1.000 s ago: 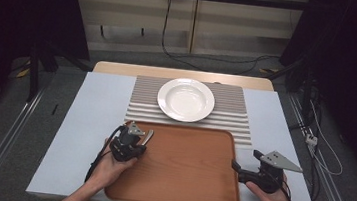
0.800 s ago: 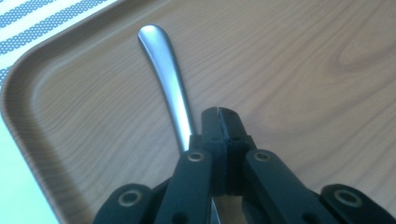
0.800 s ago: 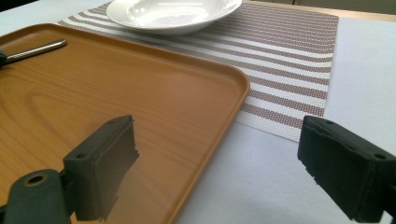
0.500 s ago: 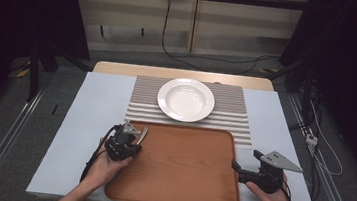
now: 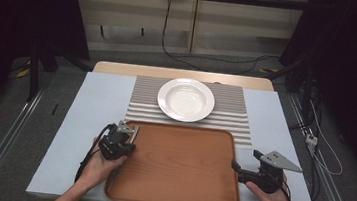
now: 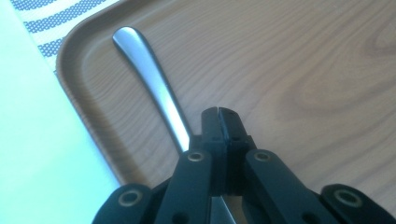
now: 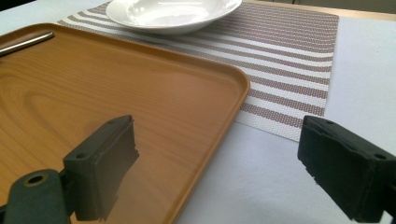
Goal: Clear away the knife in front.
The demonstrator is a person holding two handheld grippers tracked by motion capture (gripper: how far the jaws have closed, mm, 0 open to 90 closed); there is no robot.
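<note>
So the left claw is pinched fully closed, gripping nothing, right beside a shiny steel utensil handle lying along the wooden tray's left rim; the high view hides that handle. Tray middle is wide open. The right claw gapes wide astride the tray's right edge, empty, over the counter.

Pale table on grey floor, beige wall panel behind it, surroundings dark, probably curtains.
</note>
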